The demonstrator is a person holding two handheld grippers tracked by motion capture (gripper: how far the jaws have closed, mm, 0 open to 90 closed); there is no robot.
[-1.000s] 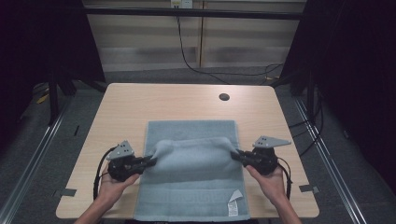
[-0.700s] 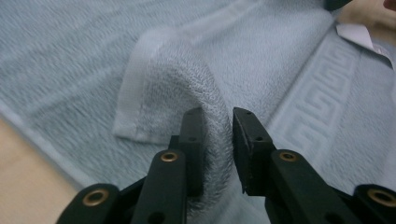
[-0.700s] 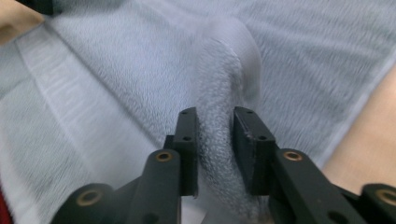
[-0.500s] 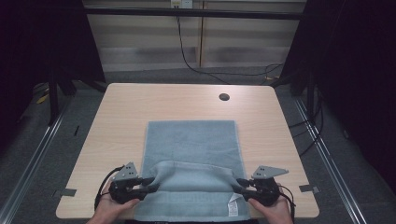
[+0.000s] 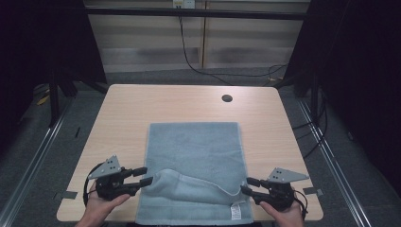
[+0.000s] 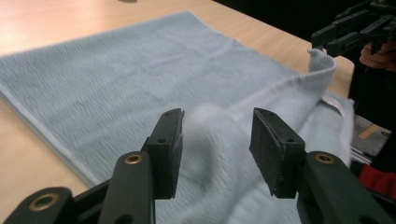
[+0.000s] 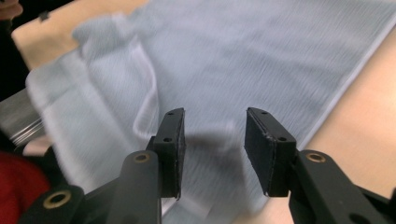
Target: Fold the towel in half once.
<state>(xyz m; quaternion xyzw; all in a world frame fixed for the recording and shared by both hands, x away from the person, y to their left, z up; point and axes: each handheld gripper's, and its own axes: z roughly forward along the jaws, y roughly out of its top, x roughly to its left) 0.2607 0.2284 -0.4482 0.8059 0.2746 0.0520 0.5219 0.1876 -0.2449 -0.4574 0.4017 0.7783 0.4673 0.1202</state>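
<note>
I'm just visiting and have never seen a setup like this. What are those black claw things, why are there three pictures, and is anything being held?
No robot here: a person stands at the table and holds a hand tool in each hand. Each tool ends in two black jaws, a pair of tongs.

The high view looks down from above. The left tongs are at the lower left, the right tongs at the lower right. The other two pictures come from small cameras riding on the tools, looking along the jaws of the left tongs and the right tongs.

On the wooden table lies a pale blue towel, its near edge folded back over itself in a loose roll. A small dark hole sits near the far edge.

Both tongs have just been opening. Nothing is held: the jaws stand apart with the towel lying beyond them.
</note>
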